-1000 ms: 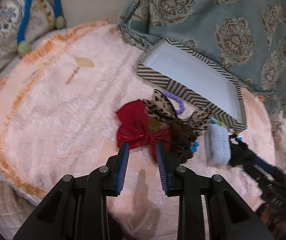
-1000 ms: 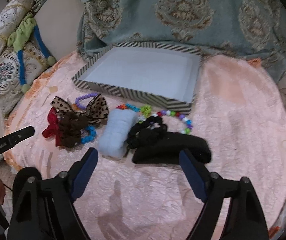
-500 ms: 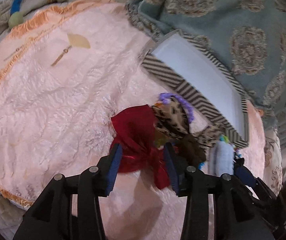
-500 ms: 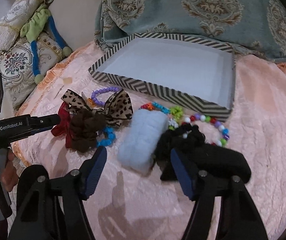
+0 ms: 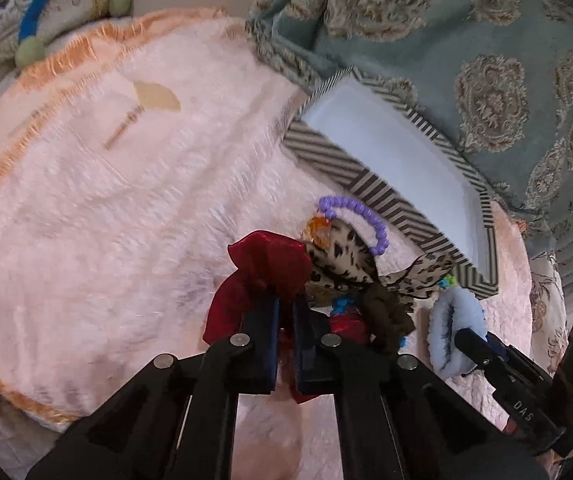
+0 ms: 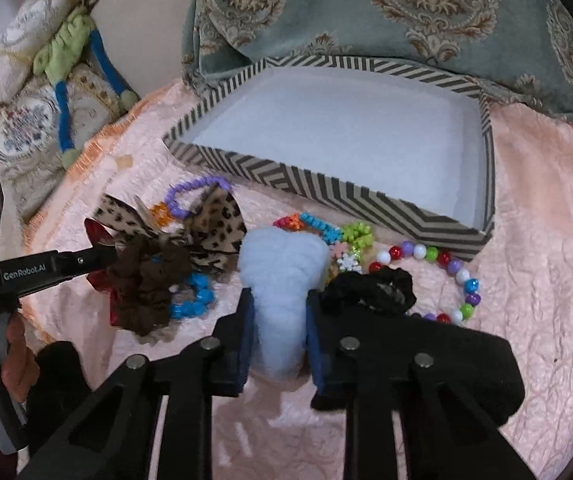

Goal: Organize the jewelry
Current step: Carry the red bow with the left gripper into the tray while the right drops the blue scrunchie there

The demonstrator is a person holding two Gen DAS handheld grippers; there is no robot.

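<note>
A red bow [image 5: 262, 272] lies at the left end of a pile of accessories on the pink mat, and my left gripper [image 5: 285, 314] is shut on its middle. Against it lie a leopard bow [image 5: 342, 264], a brown scrunchie [image 6: 146, 280] and a purple bead bracelet [image 5: 366, 216]. My right gripper [image 6: 279, 304] is closing on a fluffy light blue scrunchie [image 6: 282, 268], with both pads against its sides. A black scrunchie [image 6: 366, 288] and a multicoloured bead bracelet [image 6: 458, 268] lie to its right. Behind the pile stands an empty zigzag-striped box [image 6: 326, 188].
A teal patterned cloth [image 6: 366, 8] is bunched behind the box. Embroidered cushions [image 6: 26, 120] lie beyond the mat's orange fringe on the left. A small beige fan-shaped pin [image 5: 154, 98] rests on the far mat. A wide black band [image 6: 466, 360] lies under my right gripper's right finger.
Both grippers moved forward and down to the pile. The left jaws opened wider, then shut on the red bow. The right jaws narrowed from wide open onto the light blue scrunchie.
</note>
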